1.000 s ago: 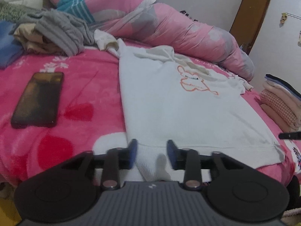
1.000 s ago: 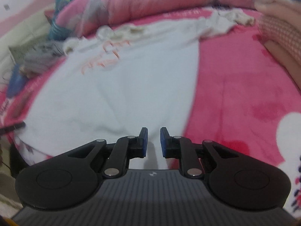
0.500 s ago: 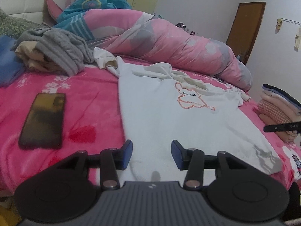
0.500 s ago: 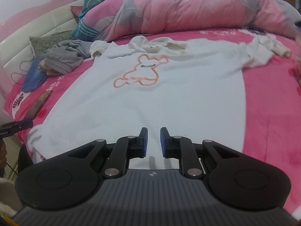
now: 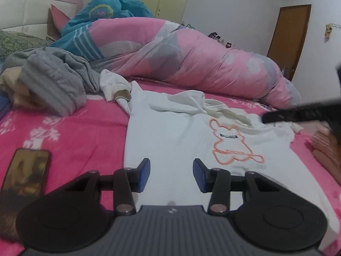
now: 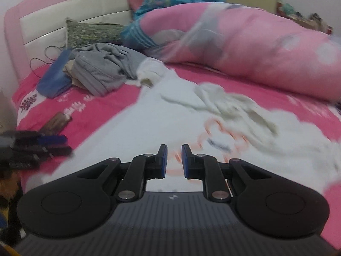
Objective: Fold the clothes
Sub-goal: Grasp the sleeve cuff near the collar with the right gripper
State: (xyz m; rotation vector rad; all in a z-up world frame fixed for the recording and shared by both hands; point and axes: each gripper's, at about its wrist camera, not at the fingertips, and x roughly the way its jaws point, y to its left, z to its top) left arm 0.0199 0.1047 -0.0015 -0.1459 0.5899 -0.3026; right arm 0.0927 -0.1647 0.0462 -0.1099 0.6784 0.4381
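Note:
A white hoodie point(image 5: 174, 136) with an orange bear outline point(image 5: 232, 147) lies flat, face up, on the pink bed; it also shows in the right wrist view point(image 6: 149, 128), blurred. My left gripper point(image 5: 171, 173) is open and empty, above the hoodie's lower left part. My right gripper point(image 6: 173, 161) has its jaws a narrow gap apart with nothing between them, above the hoodie's middle. The right gripper also shows as a dark blur in the left wrist view point(image 5: 302, 115); the left one shows at the left edge of the right wrist view point(image 6: 38, 147).
A phone point(image 5: 24, 175) lies on the pink blanket left of the hoodie. A pile of grey and beige clothes point(image 5: 49, 81) and a blue item point(image 6: 55, 76) sit at the far left. A rolled pink duvet point(image 5: 191, 59) lies along the back. Folded clothes point(image 5: 324, 147) sit right.
Both grippers have moved up the hoodie from its hem towards the chest. The left jaws have opened wider. The right gripper has swung left, blurring its view.

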